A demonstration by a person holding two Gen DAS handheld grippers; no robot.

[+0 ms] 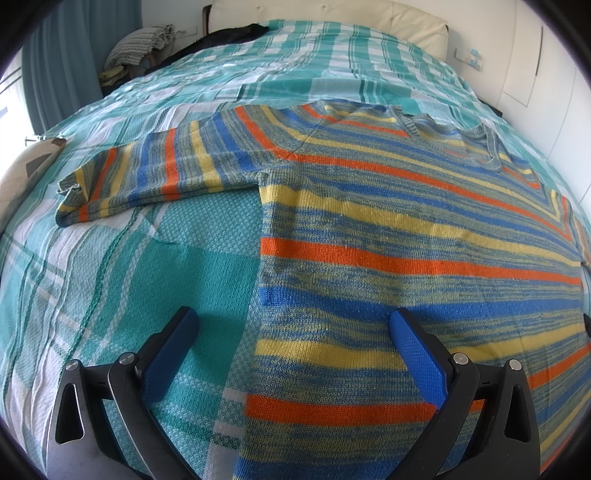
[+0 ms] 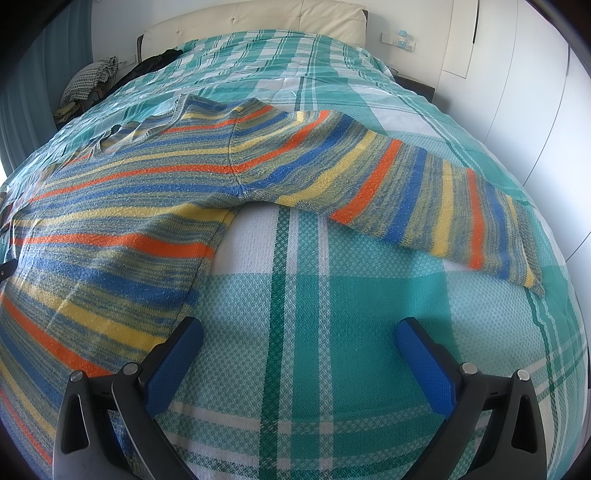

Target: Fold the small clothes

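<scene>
A knitted sweater [image 1: 406,229] with blue, yellow, orange and grey-green stripes lies flat on the bed, neck toward the headboard. Its left sleeve [image 1: 147,173] stretches out to the left. In the right wrist view the sweater body [image 2: 110,221] fills the left side and its right sleeve [image 2: 424,199] stretches out to the right. My left gripper [image 1: 291,325] is open and empty above the sweater's left side edge near the hem. My right gripper [image 2: 299,332] is open and empty above the bedspread, just right of the sweater's right side edge.
The bed carries a teal, white and green plaid bedspread [image 1: 110,277], also in the right wrist view [image 2: 332,295]. A cream padded headboard [image 2: 258,22] stands at the far end. A dark garment [image 1: 229,35] and a patterned bundle [image 1: 140,44] lie at the far left. White cupboards [image 2: 535,92] line the right.
</scene>
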